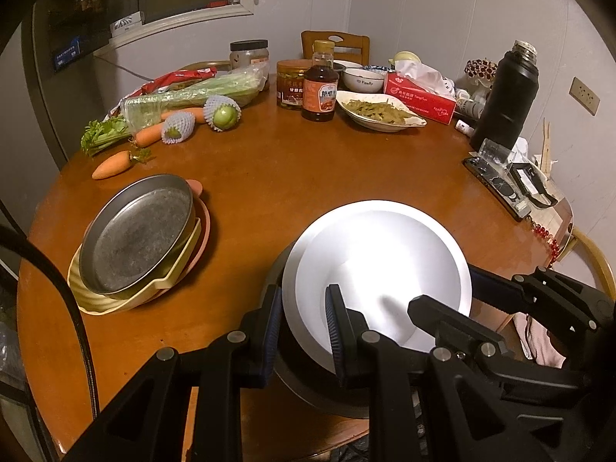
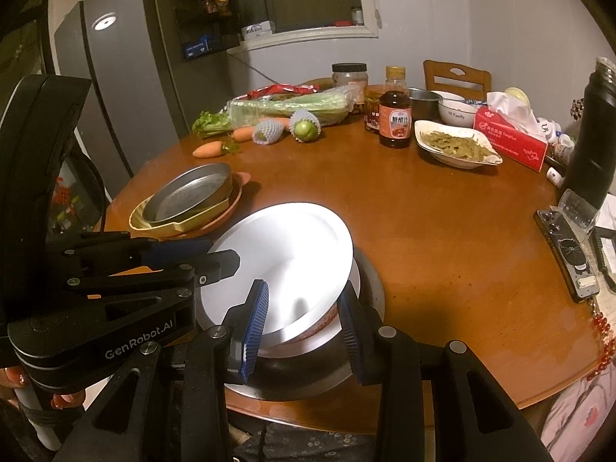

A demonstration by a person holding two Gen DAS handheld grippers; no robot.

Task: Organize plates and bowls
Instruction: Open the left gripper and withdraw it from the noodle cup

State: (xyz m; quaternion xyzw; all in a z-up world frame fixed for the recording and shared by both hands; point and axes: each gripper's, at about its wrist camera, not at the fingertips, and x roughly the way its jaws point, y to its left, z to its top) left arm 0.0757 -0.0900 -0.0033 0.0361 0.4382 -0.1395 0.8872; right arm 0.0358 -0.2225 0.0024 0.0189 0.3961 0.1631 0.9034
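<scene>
Both tongs, left (image 1: pixel 302 321) and right (image 2: pixel 304 321), hold the white plate (image 1: pixel 377 265) near us (tilted). A stack of plates (image 1: pixel 142 238) sits left on the bench (image 1: pixel 308 169). The plate is not stacked yet.

On the tabletop (image 1: pixel 292 177), a stack of plates (image 1: pixel 377 269) sits at the near edge, with the left tool (image 1: pixel 302 321) on its near-left rim and the right tool (image 2: pixel 304 323) on its near-right rim. A second pile of dishes (image 1: pixel 142 242) lies to the left of it. Carrots (image 1: pixel 113 165) and celery (image 1: pixel 184 96) lie at the far-left edge. A sauce bottle (image 1: pixel 319 84), a dish of food (image 1: pixel 381 109) and a tissue box (image 1: pixel 419 96) stand at the far edge. A flask (image 1: pixel 506 96) stands at the right edge.
</scene>
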